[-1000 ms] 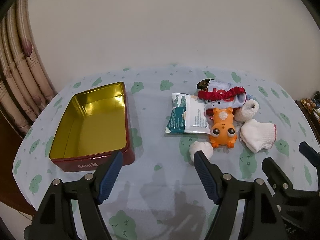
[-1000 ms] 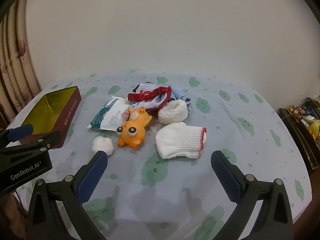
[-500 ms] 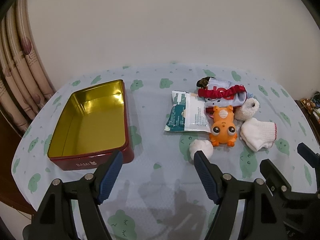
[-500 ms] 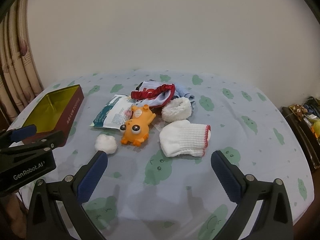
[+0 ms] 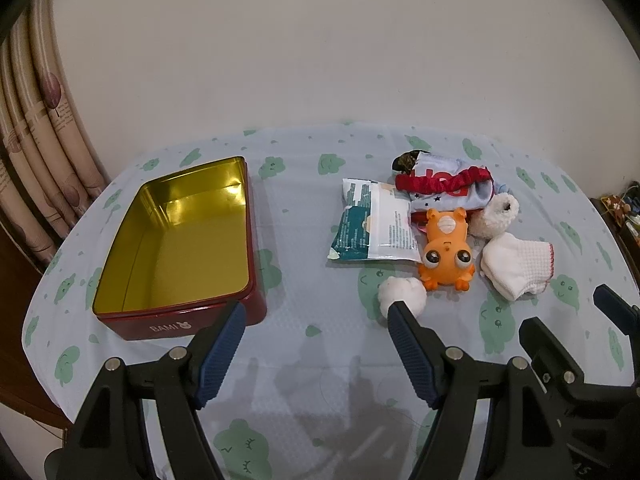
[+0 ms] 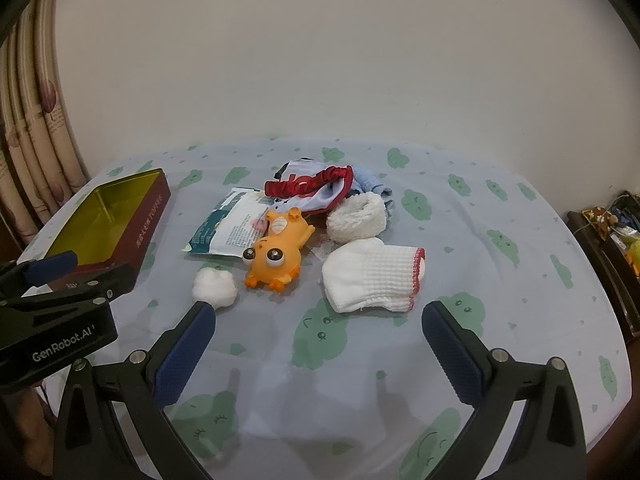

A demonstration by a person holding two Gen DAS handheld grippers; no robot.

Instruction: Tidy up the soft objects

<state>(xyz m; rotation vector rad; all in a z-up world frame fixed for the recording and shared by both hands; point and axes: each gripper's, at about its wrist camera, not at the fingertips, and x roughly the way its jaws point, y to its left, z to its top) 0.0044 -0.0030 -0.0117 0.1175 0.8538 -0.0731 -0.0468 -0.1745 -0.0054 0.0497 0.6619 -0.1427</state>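
The soft things are lying clustered on the tabletop: a mitten, frog toy, cotton ball, fluffy sock, wipes pack and red-trimmed cloth. The tin is sitting well apart, lidless. Left tongs and right tongs are hovering spread, gripping nothing.

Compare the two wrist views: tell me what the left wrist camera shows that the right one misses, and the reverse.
Only the left wrist view shows the whole gold floor of the red tin and its BAMI label.

Only the right wrist view shows the tin's long side lettering and the blue cloth behind the fluffy white roll.

Both show the orange toy, cotton ball, white sock, wipes packet, and both claws open: left claw, right claw.
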